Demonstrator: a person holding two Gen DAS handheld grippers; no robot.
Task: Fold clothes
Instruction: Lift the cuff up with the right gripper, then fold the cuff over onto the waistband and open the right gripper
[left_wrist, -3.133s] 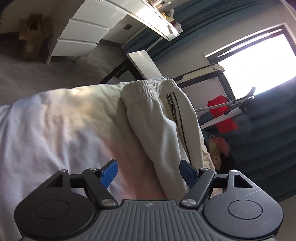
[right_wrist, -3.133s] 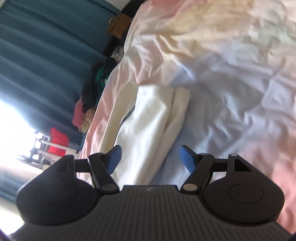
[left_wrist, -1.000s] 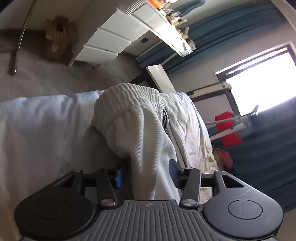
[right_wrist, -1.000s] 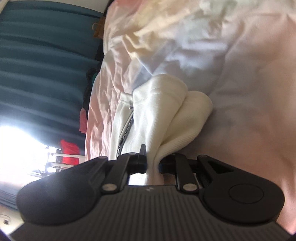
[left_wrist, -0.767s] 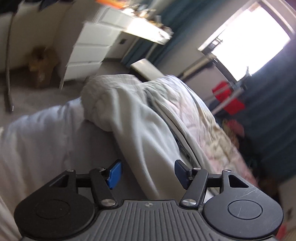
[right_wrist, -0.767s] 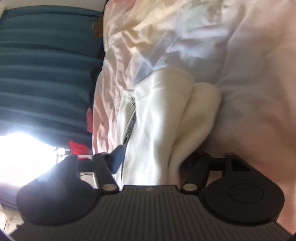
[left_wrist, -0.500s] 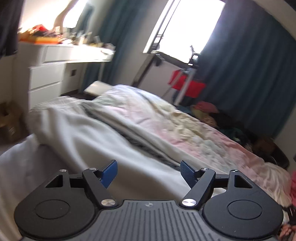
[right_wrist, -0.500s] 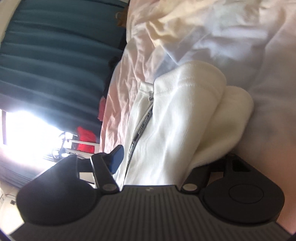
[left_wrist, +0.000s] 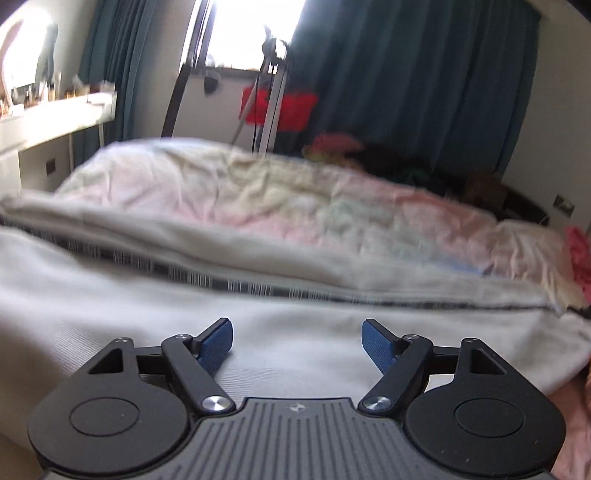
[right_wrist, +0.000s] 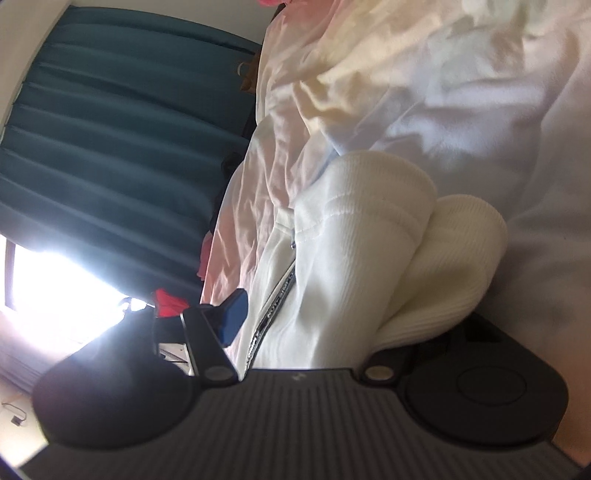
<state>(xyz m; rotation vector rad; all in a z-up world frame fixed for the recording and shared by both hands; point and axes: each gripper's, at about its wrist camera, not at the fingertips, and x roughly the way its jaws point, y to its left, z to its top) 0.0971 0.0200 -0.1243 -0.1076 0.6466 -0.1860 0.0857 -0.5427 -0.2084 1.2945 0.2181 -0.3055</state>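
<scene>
Lying folded lengthwise on bed (left_wrist: 258, 192): trousers (left_wrist: 147, 295); crosswise fold left. Left gripper (left_wrist: 297, 341) and right gripper (right_wrist: 317, 317): both released.

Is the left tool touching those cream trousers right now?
Cannot tell. In the left wrist view the left tool is open above the cream trousers; neither contact nor gap shows plainly.

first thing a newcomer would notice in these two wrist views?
Probably the cream sweatpants, folded lengthwise on the bed, with their ribbed cuffs bulging right in front of the right gripper. In the left wrist view the same garment stretches across the frame with its dark side stripe, and the left gripper hangs open just over it. Behind, the bright window between teal curtains pulls the eye.
</scene>
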